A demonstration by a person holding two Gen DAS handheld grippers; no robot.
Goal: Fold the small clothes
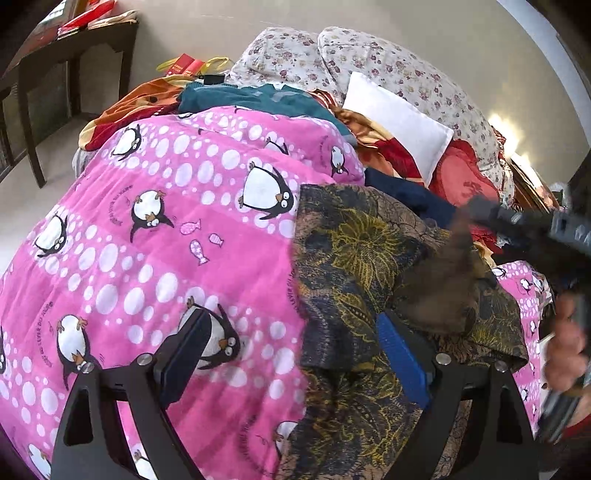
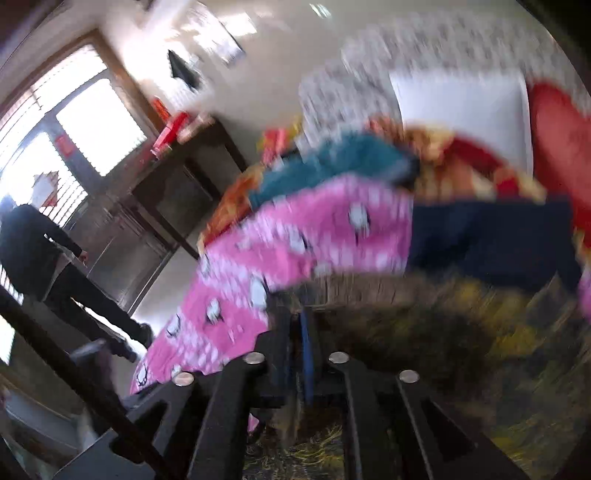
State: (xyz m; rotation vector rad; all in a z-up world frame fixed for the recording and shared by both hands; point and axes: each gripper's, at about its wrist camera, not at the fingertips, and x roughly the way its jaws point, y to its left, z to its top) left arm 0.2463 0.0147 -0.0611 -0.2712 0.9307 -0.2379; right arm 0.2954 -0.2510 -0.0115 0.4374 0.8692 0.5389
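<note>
A dark patterned garment with yellow-gold flower print [image 1: 354, 266] lies spread on a bed, on top of a bright pink quilt printed with white dots, penguins and small fish [image 1: 166, 229]; one such garment is in view, and its right part is lifted into a blurred peak below the right gripper [image 1: 476, 210]. The left gripper [image 1: 295, 354] hangs over the near edge of the garment with its jaws wide apart and nothing between them: one blue-padded finger [image 1: 402, 354] is over the patterned cloth, the other dark finger [image 1: 192, 339] over the pink quilt. In the right wrist view, which is heavily smeared, the right gripper's jaws [image 2: 295, 332] stand close together with only a narrow gap, and a strip of the patterned cloth runs between them; whether the pads press on it cannot be made out. A hand [image 1: 565, 350] shows at the right edge of the left wrist view. Behind the quilt lie one teal garment [image 1: 251, 99], one navy garment [image 1: 406, 195], one white pillow [image 1: 399, 125] and two floral-print pillows [image 1: 388, 70]. Curved writing on the quilt is too small to read fully. A dark wooden surface [image 1: 74, 44] beside the bed carries red boxes [image 1: 88, 14]. A person in dark clothes [image 2: 40, 258] stands near a window [image 2: 74, 122].
</note>
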